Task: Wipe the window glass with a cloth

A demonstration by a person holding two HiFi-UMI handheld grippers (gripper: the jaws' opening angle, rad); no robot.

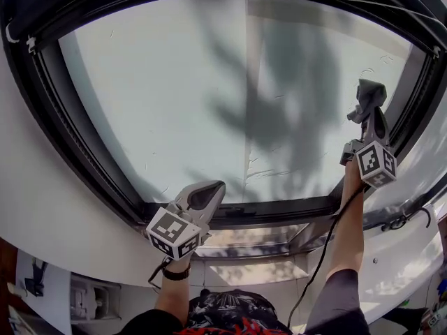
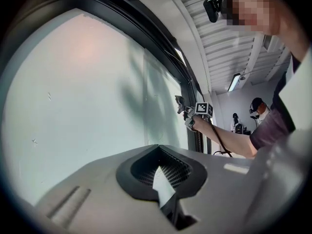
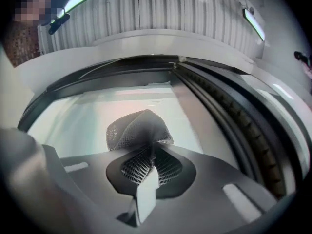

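From my feed, the head view's lower left shows a curved white wall, with a white boxy unit beneath it that I can't identify. At bottom centre is a pale ledge with sun patches. A black cable runs down across its right end, and a black wristband shows just to its left. In the right gripper view a ribbed ceiling fills the top, with a light strip at upper right. Near the left gripper view's right edge I see a second person in the background.
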